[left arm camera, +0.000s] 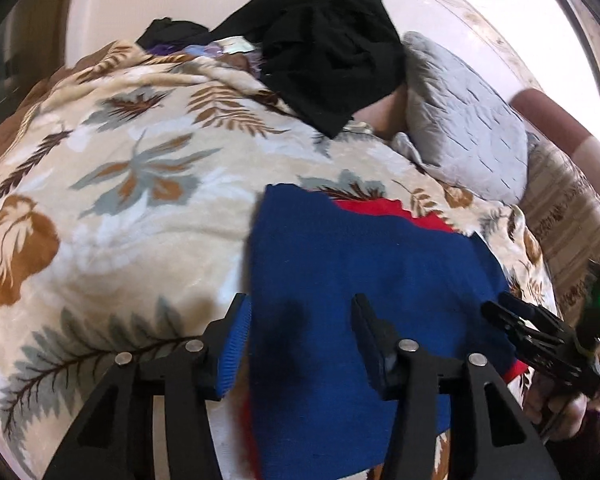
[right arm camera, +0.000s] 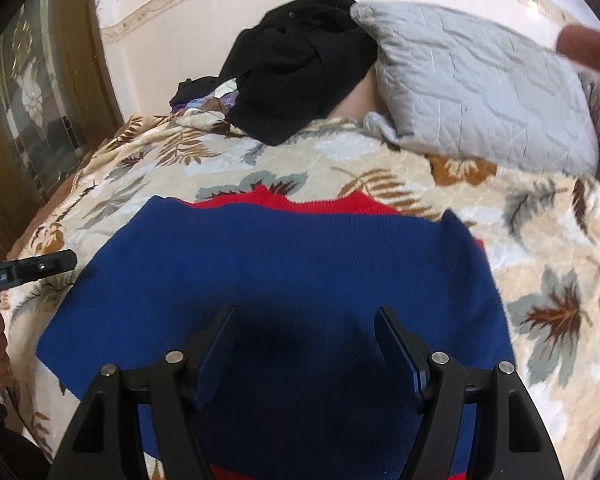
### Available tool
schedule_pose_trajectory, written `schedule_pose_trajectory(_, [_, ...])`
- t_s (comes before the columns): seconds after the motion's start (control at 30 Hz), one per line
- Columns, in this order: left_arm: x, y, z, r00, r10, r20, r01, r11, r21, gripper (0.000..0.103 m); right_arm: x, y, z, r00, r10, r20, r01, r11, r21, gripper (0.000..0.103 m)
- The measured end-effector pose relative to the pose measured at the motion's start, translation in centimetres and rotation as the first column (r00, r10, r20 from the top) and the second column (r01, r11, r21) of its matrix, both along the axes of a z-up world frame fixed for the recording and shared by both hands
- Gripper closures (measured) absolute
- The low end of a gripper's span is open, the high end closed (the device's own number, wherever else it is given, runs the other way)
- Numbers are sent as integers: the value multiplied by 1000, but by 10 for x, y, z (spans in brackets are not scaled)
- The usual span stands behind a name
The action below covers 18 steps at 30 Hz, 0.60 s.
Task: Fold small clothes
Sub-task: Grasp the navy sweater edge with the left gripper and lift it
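Note:
A small blue knit garment (left arm camera: 360, 264) (right arm camera: 276, 264) with red parts showing at its far edge lies spread flat on the leaf-patterned blanket (left arm camera: 120, 200) (right arm camera: 540, 248). My left gripper (left arm camera: 300, 314) hovers at the garment's left edge, jaws apart; one blue-padded finger is over the blanket, the other over the blue cloth, and nothing is pinched. My right gripper (right arm camera: 304, 316) is open over the middle of the garment's near part, with the cloth lying flat below the fingers. Each gripper also shows at the side of the other's view, the right gripper (left arm camera: 540, 336) and the left gripper (right arm camera: 40, 266).
A heap of black clothes (left arm camera: 324, 52) (right arm camera: 300, 64) sits at the far end of the bed, with a few coloured pieces beside it. A grey quilted pillow (left arm camera: 468, 128) (right arm camera: 480, 80) lies to its right against the wall. A glazed wooden door (right arm camera: 32, 100) stands at the left.

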<state>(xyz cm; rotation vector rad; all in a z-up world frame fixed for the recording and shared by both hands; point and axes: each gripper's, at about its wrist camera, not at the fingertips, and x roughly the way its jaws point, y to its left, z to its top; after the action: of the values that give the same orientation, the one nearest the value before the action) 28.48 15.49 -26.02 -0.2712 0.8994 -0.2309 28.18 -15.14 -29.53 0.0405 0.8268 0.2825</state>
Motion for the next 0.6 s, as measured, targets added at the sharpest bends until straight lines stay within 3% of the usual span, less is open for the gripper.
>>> schedule_pose_trajectory(0.07, [4, 1, -6, 999, 24, -42, -23, 999, 22, 29, 4, -5, -6, 999, -13, -35, 14, 1000, 24, 29])
schedule_pose_trajectory(0.1, [7, 4, -11, 996, 47, -78, -46, 999, 23, 29, 5, -6, -8, 999, -16, -44, 17, 999, 31, 29])
schedule_pose_trajectory(0.2, [11, 8, -21, 991, 23, -133, -32, 997, -68, 29, 8, -7, -13, 997, -20, -70, 22, 999, 29, 29])
schedule_pose_trajectory(0.23, [11, 5, -22, 990, -3, -138, -11, 995, -103, 29, 9, -6, -16, 997, -20, -81, 22, 1000, 19, 29])
schedule_pose_trajectory(0.33, [11, -5, -21, 991, -46, -125, 32, 993, -114, 29, 13, -7, -24, 992, -26, -121, 29, 999, 18, 30])
schedule_pose_trajectory(0.5, [16, 0, -32, 984, -6, -179, -17, 992, -127, 55, 12, -10, -25, 991, -27, -128, 32, 999, 37, 30])
schedule_pose_trajectory(0.6, [16, 2, -32, 983, 9, -183, -35, 990, -135, 53, 12, -11, -26, 991, -28, -133, 34, 999, 38, 30])
